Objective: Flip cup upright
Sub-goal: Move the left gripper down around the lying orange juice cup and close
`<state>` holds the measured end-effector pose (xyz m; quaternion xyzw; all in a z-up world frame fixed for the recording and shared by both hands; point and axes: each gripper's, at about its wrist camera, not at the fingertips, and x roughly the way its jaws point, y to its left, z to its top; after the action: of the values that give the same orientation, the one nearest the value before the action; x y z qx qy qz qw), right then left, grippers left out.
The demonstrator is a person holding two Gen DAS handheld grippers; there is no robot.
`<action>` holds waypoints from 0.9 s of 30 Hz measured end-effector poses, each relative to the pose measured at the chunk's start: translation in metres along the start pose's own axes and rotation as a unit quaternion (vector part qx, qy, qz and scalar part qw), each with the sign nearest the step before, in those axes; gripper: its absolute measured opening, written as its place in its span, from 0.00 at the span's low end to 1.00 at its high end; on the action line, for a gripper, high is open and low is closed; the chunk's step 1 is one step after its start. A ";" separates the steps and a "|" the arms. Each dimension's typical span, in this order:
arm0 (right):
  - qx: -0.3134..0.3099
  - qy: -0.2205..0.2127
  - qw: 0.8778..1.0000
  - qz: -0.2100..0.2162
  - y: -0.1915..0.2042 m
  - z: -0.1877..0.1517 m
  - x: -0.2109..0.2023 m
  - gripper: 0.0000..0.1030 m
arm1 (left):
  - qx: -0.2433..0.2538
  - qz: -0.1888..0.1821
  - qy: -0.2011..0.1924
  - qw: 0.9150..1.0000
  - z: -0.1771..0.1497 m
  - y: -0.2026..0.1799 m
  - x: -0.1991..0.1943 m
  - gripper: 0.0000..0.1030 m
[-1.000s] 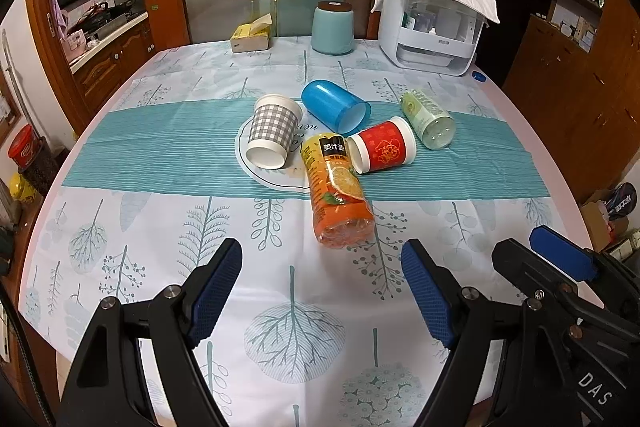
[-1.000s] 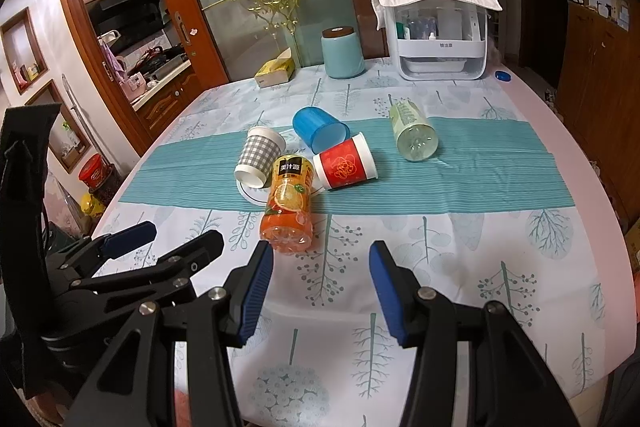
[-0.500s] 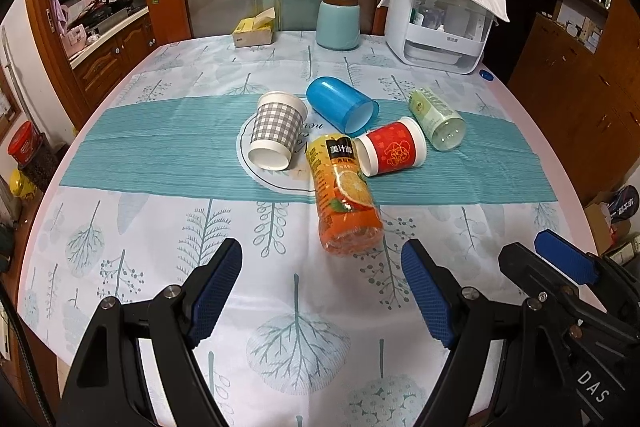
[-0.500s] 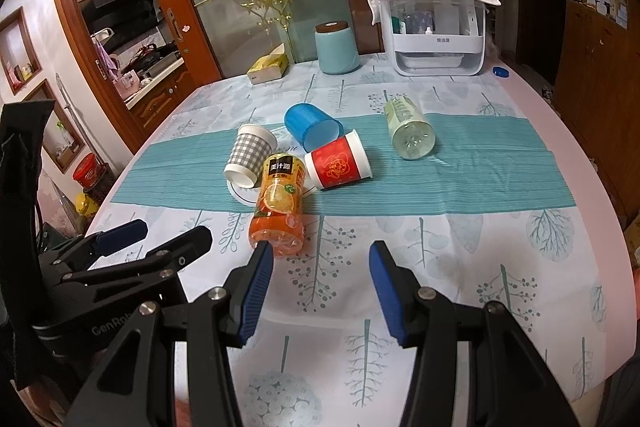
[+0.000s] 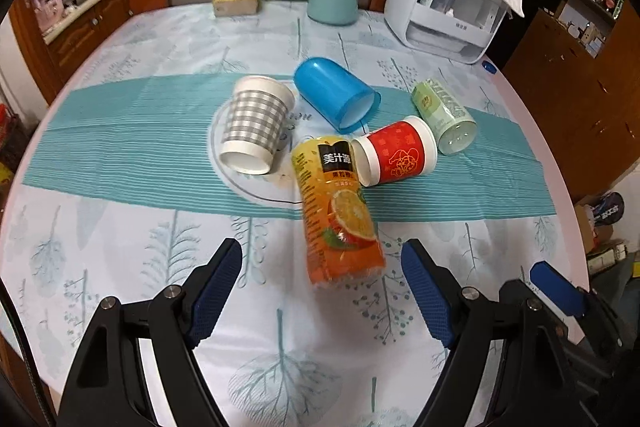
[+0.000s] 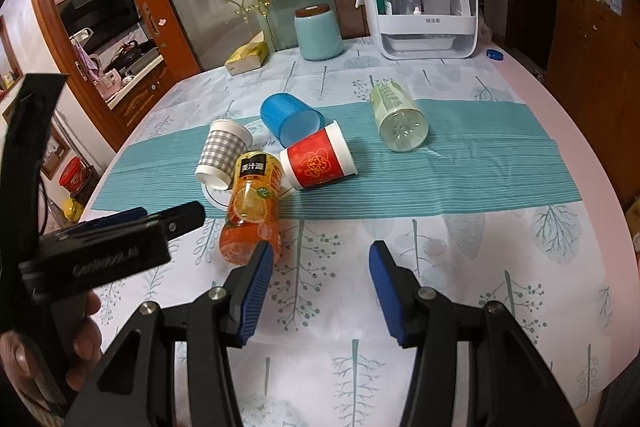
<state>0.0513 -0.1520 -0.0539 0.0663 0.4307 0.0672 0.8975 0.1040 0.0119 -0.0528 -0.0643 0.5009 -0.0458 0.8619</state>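
- On the round bench (image 5: 120,267), covered by a pale leaf-print cloth with a teal striped runner across its middle, five containers lie tipped on their sides in a loose cluster.
- Nearest is an orange juice-label plastic bottle (image 5: 340,215), its base pointing toward the cameras.
- Left of it lies a grey-and-white checked paper cup (image 5: 256,123), mouth facing near, resting partly on a white round coaster (image 5: 256,187).
- Behind sits a translucent blue plastic cup (image 5: 334,95), open mouth facing near and right.
- A red paper cup with white rims and a gold design (image 5: 396,153) lies just right of the bottle, touching or almost touching it.
- Farthest right is a pale green clear plastic bottle (image 5: 444,115).
- Left gripper (image 5: 320,291) hovers above the cloth, jaws spread wide and holding nothing, lined up with the near end of the orange bottle.
- Right gripper (image 6: 320,263) is also wide open and empty, its left blue pad close beside the bottle's base in its own view; whether they touch is unclear.
- Judged step: the approach, before any grasp; every cup remains on its side.
- Next move probably calls for reaching past the bottle, closing across a cup's wall, then rotating it mouth-up without knocking its neighbours.
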 end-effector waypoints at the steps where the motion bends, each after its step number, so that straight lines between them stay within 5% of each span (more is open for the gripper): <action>1: 0.001 0.001 1.000 -0.002 -0.001 0.001 0.002 0.49 | -0.001 -0.001 0.007 1.000 0.003 0.000 0.006 0.78; 10: 0.037 0.031 0.999 0.005 -0.016 0.007 0.030 0.49 | -0.013 -0.030 0.069 0.997 0.023 -0.002 0.063 0.77; 14: 0.035 0.036 0.999 0.003 -0.016 0.003 0.032 0.49 | -0.016 -0.030 0.091 0.995 0.028 -0.007 0.087 0.66; 19: 0.037 0.040 0.999 0.002 -0.019 0.000 0.032 0.49 | -0.021 -0.031 0.105 0.994 0.030 -0.011 0.101 0.63; 20: 0.038 0.041 0.998 0.001 -0.020 0.000 0.032 0.49 | -0.022 -0.030 0.108 0.993 0.030 -0.011 0.103 0.56; 27: 0.050 0.050 0.997 0.007 -0.025 -0.001 0.038 0.49 | -0.017 -0.028 0.105 0.994 0.029 -0.014 0.105 0.55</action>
<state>0.0753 -0.1698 -0.0880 0.1109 0.4778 0.0545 0.8697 0.1805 -0.0154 -0.1264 -0.0874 0.5875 -0.0679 0.8016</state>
